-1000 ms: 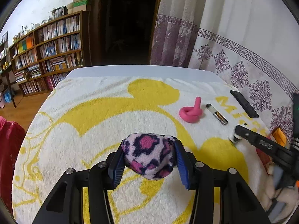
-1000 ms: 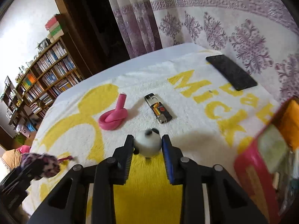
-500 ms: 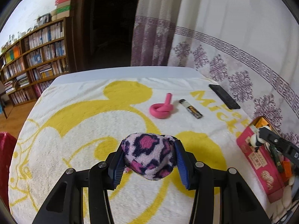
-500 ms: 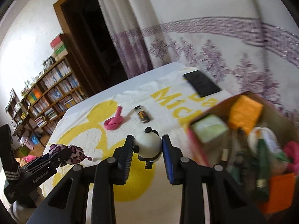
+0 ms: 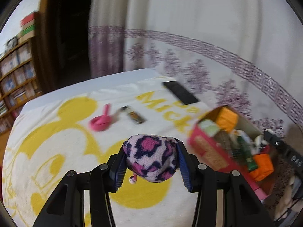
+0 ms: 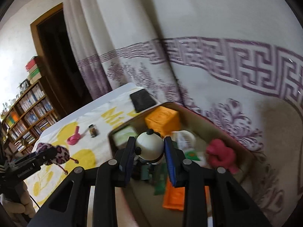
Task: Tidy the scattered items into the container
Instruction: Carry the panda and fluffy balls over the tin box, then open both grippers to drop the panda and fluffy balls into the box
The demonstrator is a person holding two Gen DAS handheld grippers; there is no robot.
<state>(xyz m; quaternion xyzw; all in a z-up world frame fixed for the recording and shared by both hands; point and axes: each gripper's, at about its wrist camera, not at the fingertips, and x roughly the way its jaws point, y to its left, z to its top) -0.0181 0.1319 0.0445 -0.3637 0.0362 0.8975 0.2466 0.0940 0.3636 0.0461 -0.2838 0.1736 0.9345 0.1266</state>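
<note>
My left gripper (image 5: 150, 160) is shut on a fluffy pink-and-purple leopard-print pouch (image 5: 151, 158), held above the yellow-and-white towel (image 5: 56, 151), left of the pink box (image 5: 212, 151). My right gripper (image 6: 149, 151) is shut on a small panda figure (image 6: 150, 147) and holds it over the open box (image 6: 189, 111), which holds several items. The left gripper with the pouch (image 6: 56, 154) also shows at the left of the right wrist view. A knotted pink tube (image 5: 101, 122) and a small dark lighter-like item (image 5: 133, 114) lie on the towel.
A black phone-like slab (image 5: 180, 92) lies at the towel's far corner. A patterned curtain (image 5: 208, 56) hangs behind the table. A bookshelf (image 6: 24, 109) and a dark doorway stand at the far left. The box holds orange blocks (image 6: 162, 119) and a red toy (image 6: 219, 155).
My right gripper has carried the panda from over the towel to over the open box. My left gripper has moved right with the pouch, toward the box.
</note>
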